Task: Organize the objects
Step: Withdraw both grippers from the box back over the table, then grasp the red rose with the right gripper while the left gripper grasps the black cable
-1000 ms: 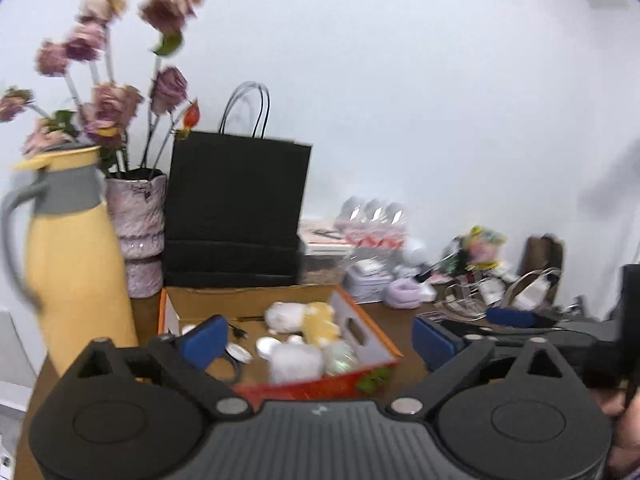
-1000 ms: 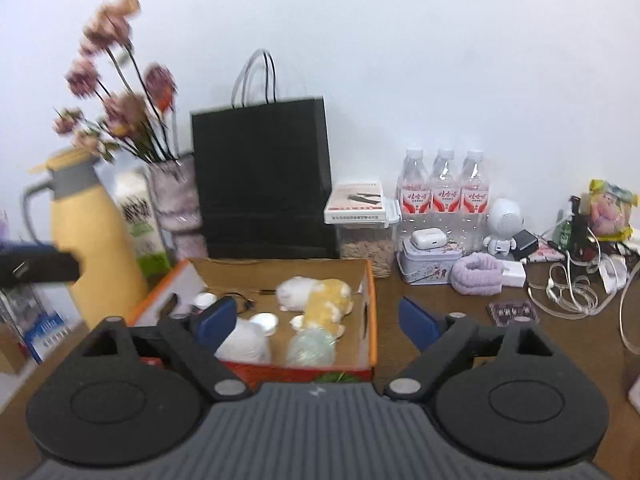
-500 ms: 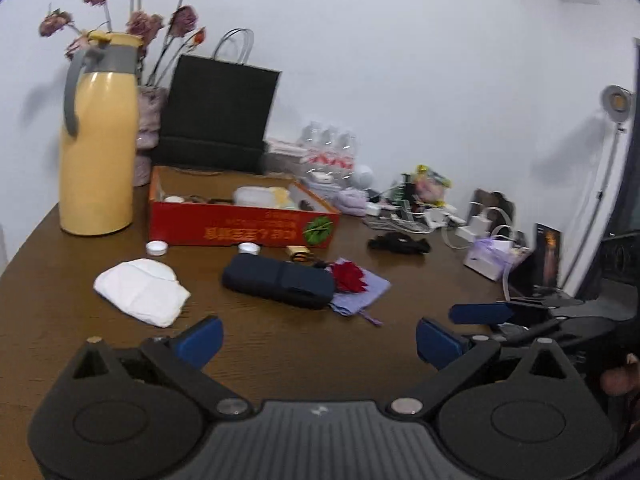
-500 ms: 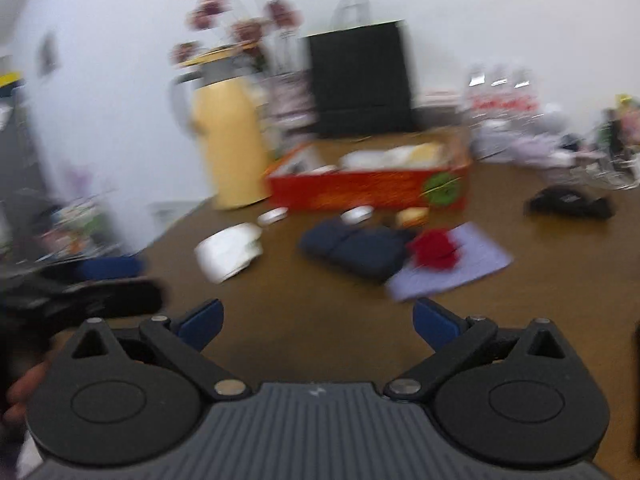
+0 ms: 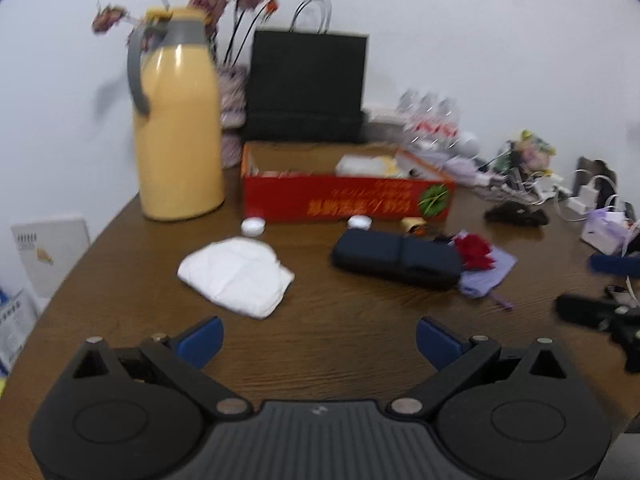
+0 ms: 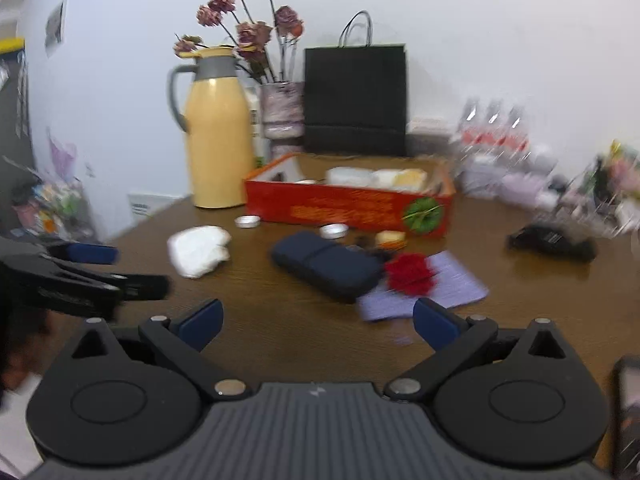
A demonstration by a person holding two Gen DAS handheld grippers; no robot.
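A red cardboard box (image 5: 346, 202) (image 6: 348, 204) holding several soft items stands at the back of the brown table. In front of it lie a white crumpled cloth (image 5: 236, 276) (image 6: 198, 250), a dark blue pouch (image 5: 396, 258) (image 6: 324, 264), a red fabric flower (image 5: 474, 250) (image 6: 410, 274) on a lilac cloth (image 5: 486, 276) (image 6: 448, 284), two small white caps (image 5: 253, 225) (image 5: 359, 222) and a small yellow item (image 6: 391, 239). My left gripper (image 5: 318, 338) is open and empty, above the table's front. My right gripper (image 6: 318, 322) is open and empty, near the lilac cloth.
A yellow thermos jug (image 5: 176, 120) (image 6: 216, 132), a vase of dried roses (image 6: 280, 112) and a black paper bag (image 5: 306, 88) (image 6: 354, 100) stand behind the box. Water bottles (image 6: 494, 128), cables and small clutter (image 5: 524, 184) fill the right. A black object (image 6: 550, 242) lies at right.
Both grippers have pulled back from over the box to the table's front. The loose items in front of the box have come into view. Both jaws stayed open.
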